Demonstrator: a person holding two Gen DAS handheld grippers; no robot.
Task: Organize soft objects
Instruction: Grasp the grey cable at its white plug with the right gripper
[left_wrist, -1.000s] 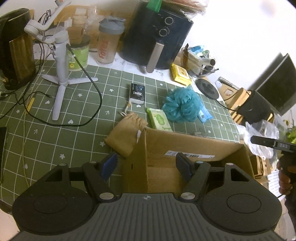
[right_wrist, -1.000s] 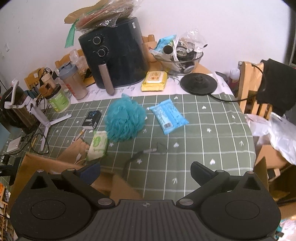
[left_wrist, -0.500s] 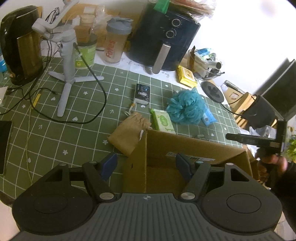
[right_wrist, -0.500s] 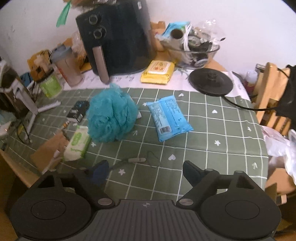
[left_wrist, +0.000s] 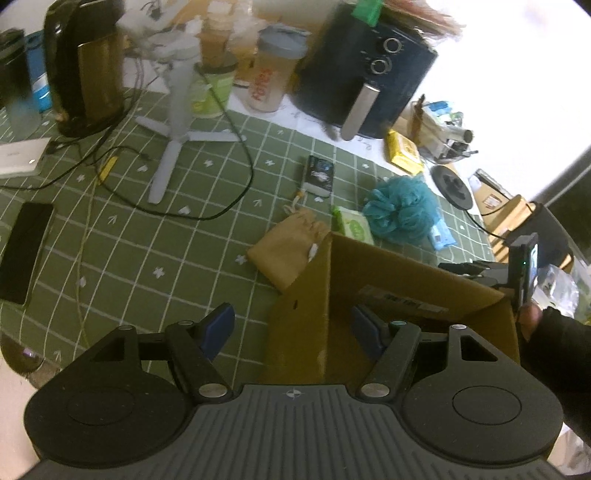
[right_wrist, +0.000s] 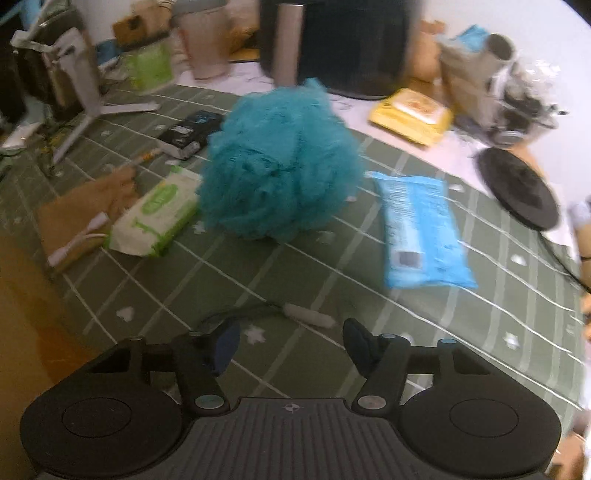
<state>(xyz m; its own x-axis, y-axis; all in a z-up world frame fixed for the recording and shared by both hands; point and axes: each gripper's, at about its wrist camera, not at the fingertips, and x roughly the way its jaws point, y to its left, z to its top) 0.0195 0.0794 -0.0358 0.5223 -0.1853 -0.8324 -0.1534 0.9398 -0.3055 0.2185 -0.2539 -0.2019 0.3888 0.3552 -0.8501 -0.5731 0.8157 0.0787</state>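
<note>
A teal bath pouf (right_wrist: 280, 166) lies on the green checked tablecloth, straight ahead of my open, empty right gripper (right_wrist: 290, 343). A green-and-white wipes pack (right_wrist: 155, 218) and a tan drawstring pouch (right_wrist: 81, 214) lie left of it, a blue wipes pack (right_wrist: 421, 229) to its right. In the left wrist view an open cardboard box (left_wrist: 388, 291) stands at the table's near edge. My left gripper (left_wrist: 293, 326) is open, its jaws straddling the box's left wall. The pouf (left_wrist: 400, 208), pouch (left_wrist: 291, 247) and green wipes (left_wrist: 352, 225) lie beyond the box.
A dark air fryer (left_wrist: 365, 74), shaker bottle (left_wrist: 273, 70), kettle (left_wrist: 88, 66), white tripod (left_wrist: 177, 122) with cables, a phone (left_wrist: 24, 251), a small black box (left_wrist: 319, 173) and a yellow pack (right_wrist: 413, 114) crowd the table. A thin cable with a white end (right_wrist: 306, 315) lies near my right gripper.
My right gripper has moved forward and lower toward the teal pouf, which now looms much larger. The left gripper has pulled back slightly, still straddling the box wall.
</note>
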